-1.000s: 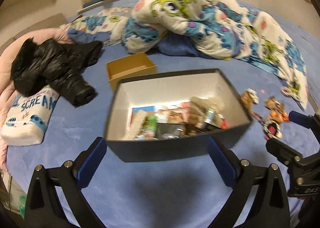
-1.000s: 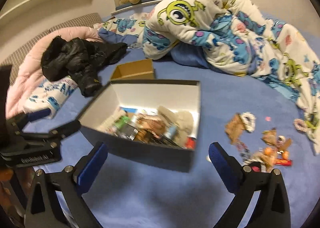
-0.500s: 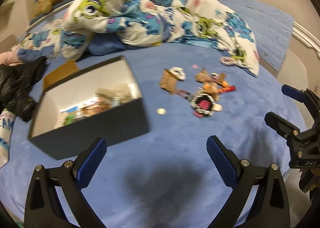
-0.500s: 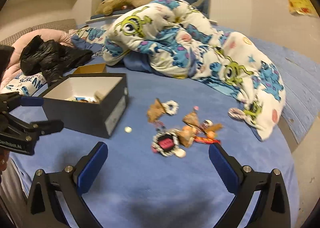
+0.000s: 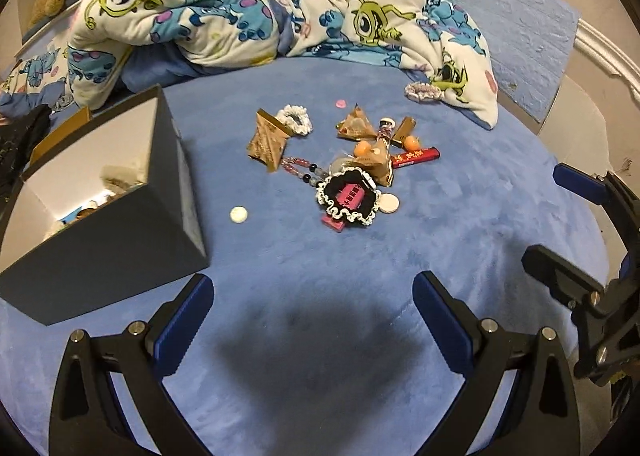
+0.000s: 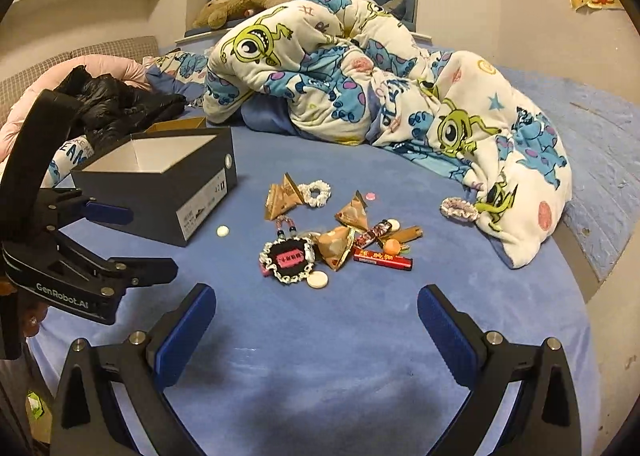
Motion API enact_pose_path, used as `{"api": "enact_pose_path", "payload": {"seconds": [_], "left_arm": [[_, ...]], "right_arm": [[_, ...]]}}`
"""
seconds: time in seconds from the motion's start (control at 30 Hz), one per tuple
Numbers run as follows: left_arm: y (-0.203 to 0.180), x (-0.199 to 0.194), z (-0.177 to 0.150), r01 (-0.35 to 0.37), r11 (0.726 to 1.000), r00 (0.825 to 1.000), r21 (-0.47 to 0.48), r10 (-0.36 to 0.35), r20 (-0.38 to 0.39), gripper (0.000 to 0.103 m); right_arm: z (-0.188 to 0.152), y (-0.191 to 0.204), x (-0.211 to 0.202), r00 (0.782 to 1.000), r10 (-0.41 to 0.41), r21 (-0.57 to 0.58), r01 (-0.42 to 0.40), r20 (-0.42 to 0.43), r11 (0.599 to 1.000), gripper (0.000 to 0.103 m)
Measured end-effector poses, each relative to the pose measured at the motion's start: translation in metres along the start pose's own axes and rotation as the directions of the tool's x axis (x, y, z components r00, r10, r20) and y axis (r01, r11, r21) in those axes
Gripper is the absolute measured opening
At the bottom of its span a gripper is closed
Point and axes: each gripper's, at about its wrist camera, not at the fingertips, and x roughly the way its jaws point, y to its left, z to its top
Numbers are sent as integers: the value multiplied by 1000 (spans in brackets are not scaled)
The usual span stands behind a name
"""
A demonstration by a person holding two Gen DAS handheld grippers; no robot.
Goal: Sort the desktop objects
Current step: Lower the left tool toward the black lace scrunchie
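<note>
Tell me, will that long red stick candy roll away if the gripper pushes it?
The red stick looks like a round tube, so it would likely roll if pushed from its side. It seems light. The soft blue bed cover may slow it.

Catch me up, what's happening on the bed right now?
A person holds two grippers, both open and empty, above a blue bedspread. The left gripper and right gripper face a pile of trinkets not yet picked up. The dark box, to their left, already holds some items.
</note>
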Motion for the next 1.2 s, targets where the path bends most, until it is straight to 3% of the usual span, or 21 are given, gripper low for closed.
{"api": "enact_pose_path", "payload": {"seconds": [0.4,0.6,0.83,0.97,1.03,1.2], "left_arm": [[-12,60,21,35,999,999,21,-35,-31,99],[-14,88,32,50,997,997,64,-47,-55,88],[-3,118,39,60,998,994,18,-58,-88,86],[-2,130,42,63,998,993,16,-61,-103,86],[-1,134,44,66,998,992,14,-64,-110,79],[1,143,47,64,998,989,10,-62,-135,74]], "right_arm": [[-13,-13,51,998,47,-54,-49,-33,997,100],[-16,-27,84,992,100,-55,-105,-77,993,92],[-20,-32,120,972,141,-53,-153,-189,987,72],[-19,-27,134,965,142,-78,-162,-222,984,72],[-18,-23,140,961,144,-95,-170,-237,981,72],[-17,-17,155,949,144,-115,-182,-279,977,69]]}}
